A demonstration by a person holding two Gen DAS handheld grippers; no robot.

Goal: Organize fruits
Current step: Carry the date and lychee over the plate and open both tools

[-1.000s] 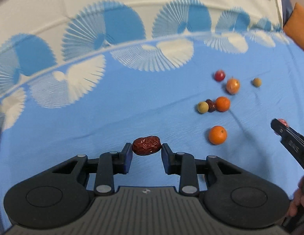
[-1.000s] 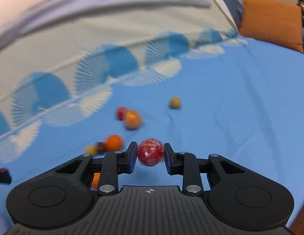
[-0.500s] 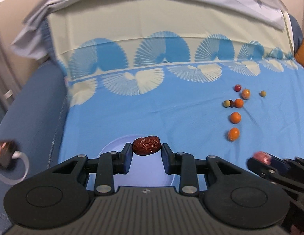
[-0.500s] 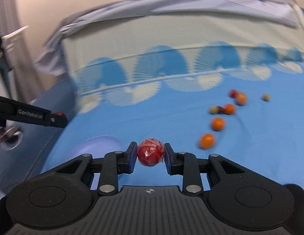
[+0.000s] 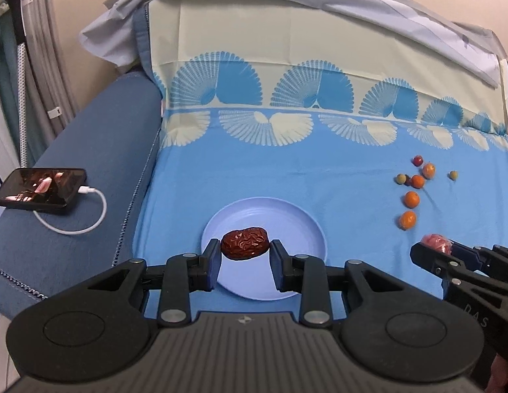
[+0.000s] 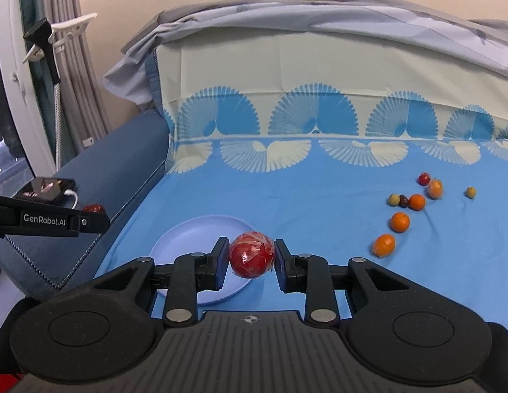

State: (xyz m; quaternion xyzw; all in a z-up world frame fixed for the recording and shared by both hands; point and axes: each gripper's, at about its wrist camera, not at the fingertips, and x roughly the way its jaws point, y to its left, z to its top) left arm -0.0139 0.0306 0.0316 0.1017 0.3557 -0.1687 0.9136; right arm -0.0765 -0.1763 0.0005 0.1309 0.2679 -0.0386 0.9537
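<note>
- Left gripper (image 5: 244, 253): closed on a date (image 5: 244, 243), held above the near half of the plate (image 5: 296, 219).
- Date: wrinkled, dark red; long axis runs left to right, spanning the gap between the fingers, ends toward the pads.
- Right gripper (image 6: 251, 258): closed on a red ball (image 6: 251, 254), shiny as if wrapped; round, no long axis. It hangs over the plate's right edge.
- Plate: pale blue, lying on the blue sheet (image 5: 319, 177), near the left side of the bed; nothing rests on it.
- Loose fruit, far right on the sheet: oranges (image 5: 411, 198), a small red fruit (image 5: 417, 160), greenish ones (image 5: 453, 175), clustered but mostly apart.
- Left view only: phone (image 5: 41, 186) with white cable (image 5: 90, 226) in full on the sofa arm (image 5: 100, 150); the right gripper seen from the side, low right.
- Right view only: window frame (image 6: 14, 75) and clip (image 6: 67, 29) at far left; the left gripper from the side, lettered "GenRobot.AI".
</note>
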